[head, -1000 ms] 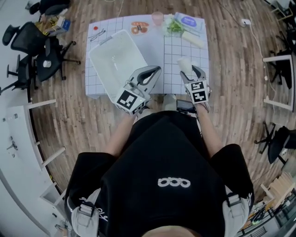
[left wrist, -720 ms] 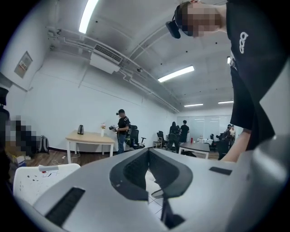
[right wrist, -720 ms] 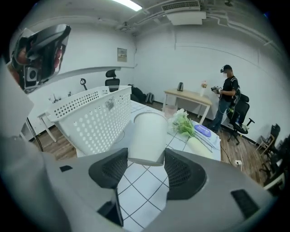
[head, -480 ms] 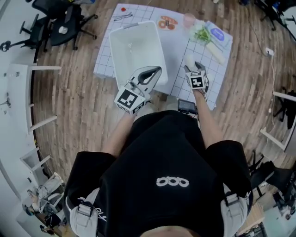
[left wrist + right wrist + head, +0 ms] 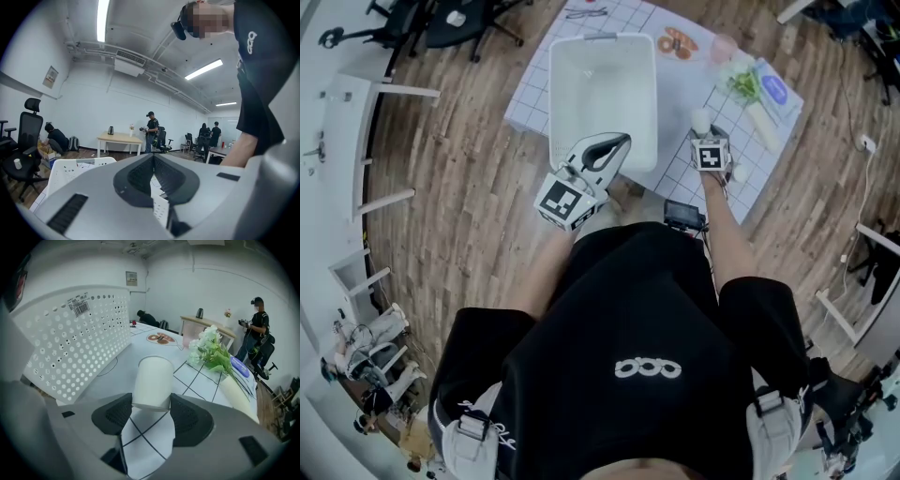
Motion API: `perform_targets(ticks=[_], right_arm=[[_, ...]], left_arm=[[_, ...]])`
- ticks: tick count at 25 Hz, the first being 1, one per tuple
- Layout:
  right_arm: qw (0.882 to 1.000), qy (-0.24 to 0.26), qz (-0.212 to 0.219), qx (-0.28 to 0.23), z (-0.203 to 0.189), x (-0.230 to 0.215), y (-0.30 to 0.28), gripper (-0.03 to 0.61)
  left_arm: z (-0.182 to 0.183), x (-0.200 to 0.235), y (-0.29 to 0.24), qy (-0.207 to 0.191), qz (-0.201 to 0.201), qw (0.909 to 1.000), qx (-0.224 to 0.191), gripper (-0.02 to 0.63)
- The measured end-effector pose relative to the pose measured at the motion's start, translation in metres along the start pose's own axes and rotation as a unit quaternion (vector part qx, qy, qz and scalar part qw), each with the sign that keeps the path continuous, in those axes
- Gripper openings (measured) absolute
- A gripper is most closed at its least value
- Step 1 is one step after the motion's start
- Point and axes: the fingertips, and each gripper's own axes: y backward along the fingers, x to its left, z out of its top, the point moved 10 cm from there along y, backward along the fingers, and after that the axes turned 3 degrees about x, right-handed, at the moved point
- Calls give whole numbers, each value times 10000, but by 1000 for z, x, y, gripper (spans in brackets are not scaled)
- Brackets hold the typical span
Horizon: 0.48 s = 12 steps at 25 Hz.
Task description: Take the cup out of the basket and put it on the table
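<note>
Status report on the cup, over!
Left hand-held gripper shut, empty. Right hand-held gripper clamps white paper cup outside white perforated basket, over gridded table. Nothing underneath.

Your left tool (image 5: pixel 152 155), a grey two-jaw clamp carrying a black-and-white marker cube, has its ribbed black pads closed tip to tip with nothing between them. It points roughly level, away from your body. Your bare left forearm (image 5: pixel 542 272) reaches forward from a black short sleeve. Your right tool (image 5: pixel 151 405), of the same grey build, tilts steeply downward, and its pads press on either side of the near end of a white paper cup (image 5: pixel 152 373). Your bare right forearm (image 5: pixel 727 234) reaches further ahead than the left.
</note>
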Motion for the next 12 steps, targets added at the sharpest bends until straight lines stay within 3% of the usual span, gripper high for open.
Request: perform_targets(ticks=[12], right_arm=[[9995, -97, 229, 188, -4, 7, -14, 265]], left_arm=[[-2, 2, 3, 34, 77, 10000, -26, 9]])
